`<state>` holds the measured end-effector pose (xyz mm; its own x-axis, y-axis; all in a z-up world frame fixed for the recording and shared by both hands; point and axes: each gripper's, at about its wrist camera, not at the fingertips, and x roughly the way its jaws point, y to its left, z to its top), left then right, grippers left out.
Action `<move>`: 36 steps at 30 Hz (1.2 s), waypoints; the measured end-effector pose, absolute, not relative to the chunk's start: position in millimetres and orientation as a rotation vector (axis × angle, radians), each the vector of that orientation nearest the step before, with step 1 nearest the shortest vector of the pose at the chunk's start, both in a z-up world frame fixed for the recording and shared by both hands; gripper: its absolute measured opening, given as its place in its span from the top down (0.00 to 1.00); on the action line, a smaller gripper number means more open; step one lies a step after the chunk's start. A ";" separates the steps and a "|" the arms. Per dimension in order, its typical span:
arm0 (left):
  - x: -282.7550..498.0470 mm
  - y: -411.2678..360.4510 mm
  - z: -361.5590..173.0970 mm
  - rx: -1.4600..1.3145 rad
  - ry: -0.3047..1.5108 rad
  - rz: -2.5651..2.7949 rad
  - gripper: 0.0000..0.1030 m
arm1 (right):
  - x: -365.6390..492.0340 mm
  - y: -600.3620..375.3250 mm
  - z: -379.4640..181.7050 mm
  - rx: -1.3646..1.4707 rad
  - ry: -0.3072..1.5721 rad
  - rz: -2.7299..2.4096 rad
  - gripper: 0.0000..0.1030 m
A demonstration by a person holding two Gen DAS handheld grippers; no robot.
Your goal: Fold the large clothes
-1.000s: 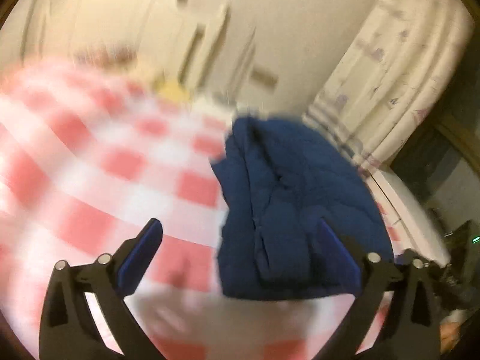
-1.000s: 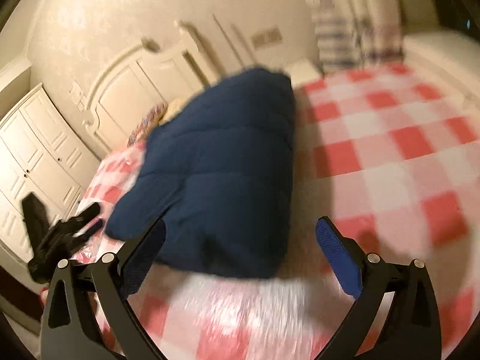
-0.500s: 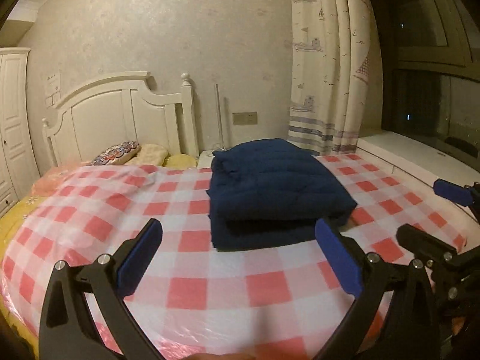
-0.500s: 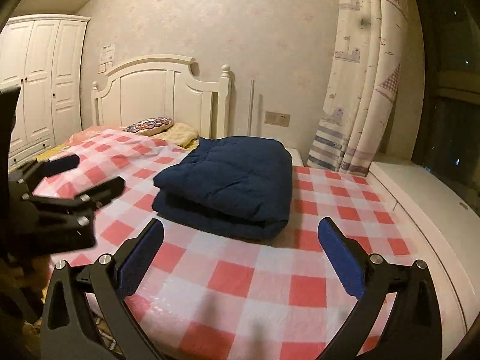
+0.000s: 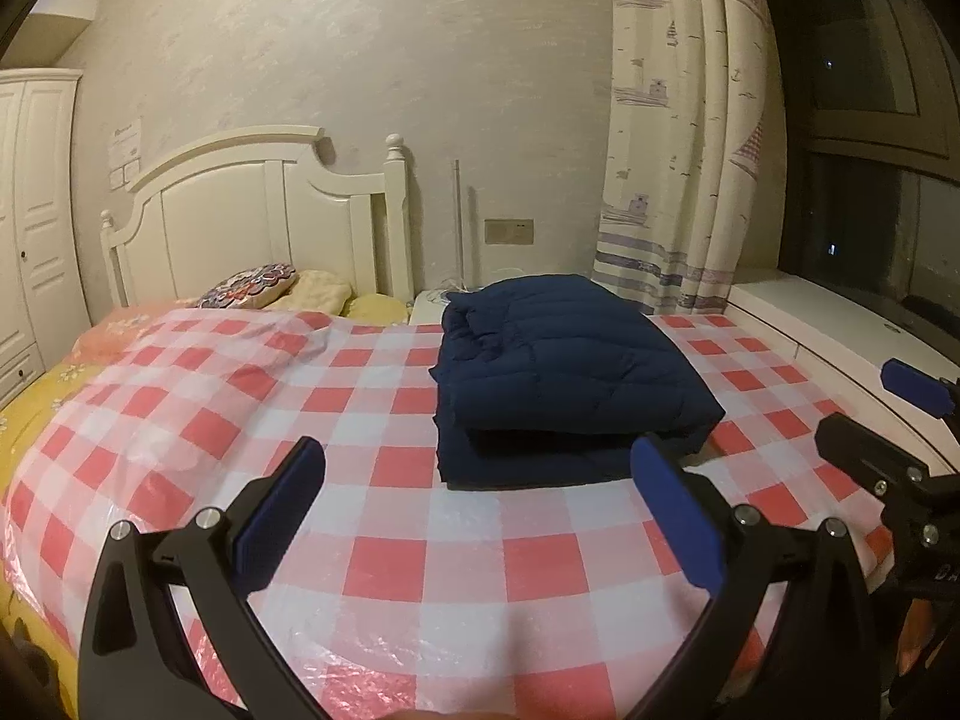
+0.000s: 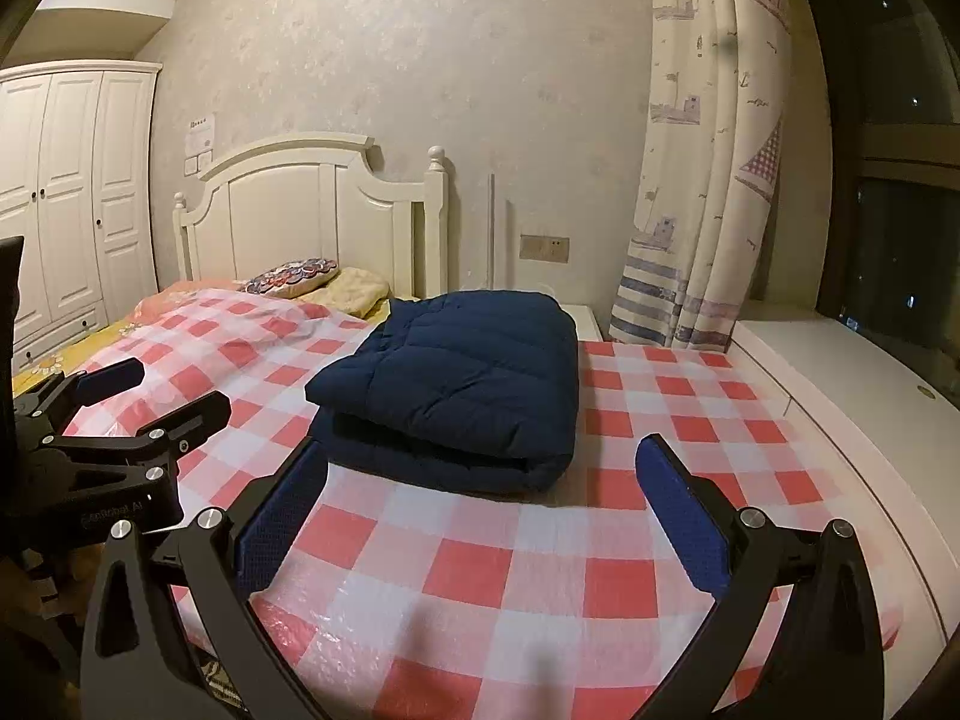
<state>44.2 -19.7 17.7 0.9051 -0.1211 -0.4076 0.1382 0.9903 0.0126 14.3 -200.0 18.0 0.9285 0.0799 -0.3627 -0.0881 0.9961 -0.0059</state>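
A navy quilted jacket (image 5: pixel 558 372) lies folded into a thick rectangle on the red-and-white checked bed cover (image 5: pixel 384 468), toward the far right of the bed; it also shows in the right wrist view (image 6: pixel 468 384). My left gripper (image 5: pixel 474 510) is open and holds nothing, hovering over the near edge of the bed, short of the jacket. My right gripper (image 6: pixel 480 510) is likewise open, back from the jacket's near edge. Each gripper is visible in the other's view: the right one (image 5: pixel 888 420) at the right edge, the left one (image 6: pixel 138 396) at the left.
A white headboard (image 5: pixel 258 222) with a patterned pillow (image 5: pixel 252 291) stands at the far end. A white wardrobe (image 6: pixel 66 198) is at the left. Curtains (image 5: pixel 678 150) and a white window ledge (image 5: pixel 840 324) run along the right side.
Both grippers have drawn back from the folded jacket and levelled out. The views went from close and blurred to steady, with the whole bed in sight. The jacket stays folded.
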 end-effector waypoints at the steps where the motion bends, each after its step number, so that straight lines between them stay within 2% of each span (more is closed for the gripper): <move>1: 44.6 -19.2 18.0 0.043 0.417 -0.131 0.02 | 14.5 -199.9 17.8 -0.022 0.371 0.084 0.04; 36: 42.2 -15.9 15.0 0.060 0.426 -0.110 0.02 | 20.3 -203.6 8.3 0.004 0.395 0.099 0.04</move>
<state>42.2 -15.9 15.0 0.9050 -0.0935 -0.4151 0.1187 0.9923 0.0353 20.3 -203.6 8.3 0.9183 0.0968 -0.3839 -0.0951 0.9952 0.0234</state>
